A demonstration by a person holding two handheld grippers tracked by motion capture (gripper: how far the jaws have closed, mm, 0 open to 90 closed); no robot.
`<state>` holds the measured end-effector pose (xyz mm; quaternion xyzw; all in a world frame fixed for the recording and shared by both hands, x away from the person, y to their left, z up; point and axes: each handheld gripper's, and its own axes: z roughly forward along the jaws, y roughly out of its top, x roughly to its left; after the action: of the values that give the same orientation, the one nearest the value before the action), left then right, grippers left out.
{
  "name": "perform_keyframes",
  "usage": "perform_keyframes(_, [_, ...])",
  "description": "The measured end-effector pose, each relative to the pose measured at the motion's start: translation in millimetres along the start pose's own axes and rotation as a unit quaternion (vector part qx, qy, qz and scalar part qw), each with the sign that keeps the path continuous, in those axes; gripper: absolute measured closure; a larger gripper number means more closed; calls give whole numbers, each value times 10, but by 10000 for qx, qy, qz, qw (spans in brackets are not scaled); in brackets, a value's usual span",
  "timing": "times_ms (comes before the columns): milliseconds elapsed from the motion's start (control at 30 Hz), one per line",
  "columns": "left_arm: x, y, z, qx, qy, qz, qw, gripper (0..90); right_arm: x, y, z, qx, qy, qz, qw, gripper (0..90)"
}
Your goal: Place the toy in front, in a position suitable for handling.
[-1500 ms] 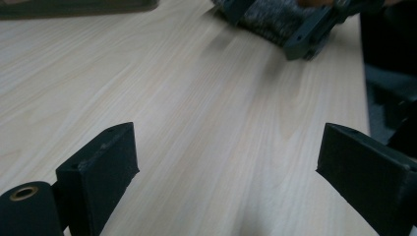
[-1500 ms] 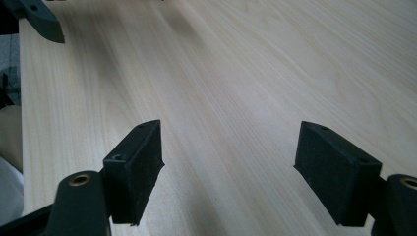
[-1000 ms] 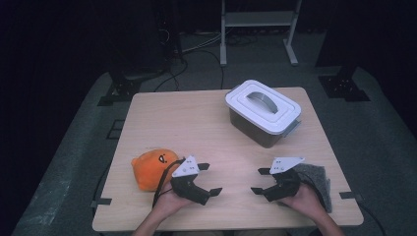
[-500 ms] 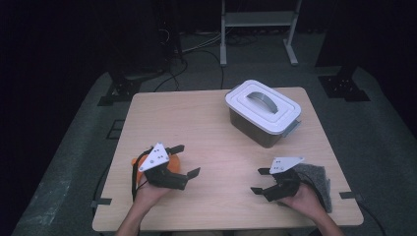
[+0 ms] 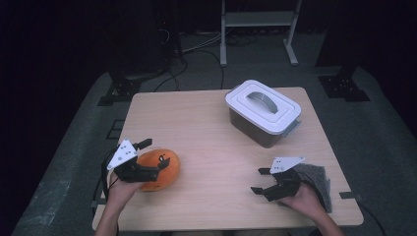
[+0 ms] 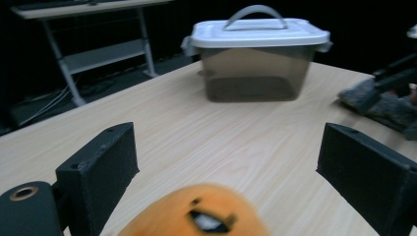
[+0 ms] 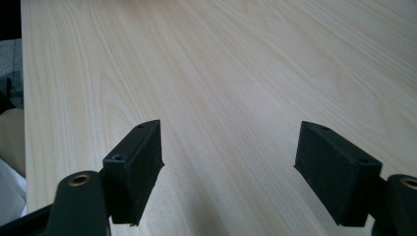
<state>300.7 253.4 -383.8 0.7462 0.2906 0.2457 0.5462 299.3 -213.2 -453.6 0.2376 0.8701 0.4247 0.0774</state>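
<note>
1. High view: light wooden table (image 5: 206, 123); grey lidded plastic box (image 5: 263, 113) far right, lid on.
2. Round orange plush toy (image 5: 160, 167) near left edge, between left gripper's (image 5: 150, 157) spread jaws; not yet gripped.
3. Right gripper (image 5: 260, 181) idle, jaws spread, beside grey felt pad (image 5: 317, 179).

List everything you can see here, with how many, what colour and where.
Plush toy: one, orange, near-left part of the table, between the left gripper's open jaws.
Storage box: one, grey with white lid and handle, far-right part of the table.
Felt cloth: one, grey, near-right corner, under the right hand.
Table: one, light wood, centre.
Metal stand: one, grey, on the floor behind the table.
Left gripper: one, black, open around the plush toy.
Right gripper: one, black, open, above bare tabletop.
</note>
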Motion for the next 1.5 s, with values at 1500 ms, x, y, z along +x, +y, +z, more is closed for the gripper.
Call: perform_keyframes(1500, [332,-571,123,715,-342,-288,9964,159,14,-4,21,89,-36,-100,9999,245])
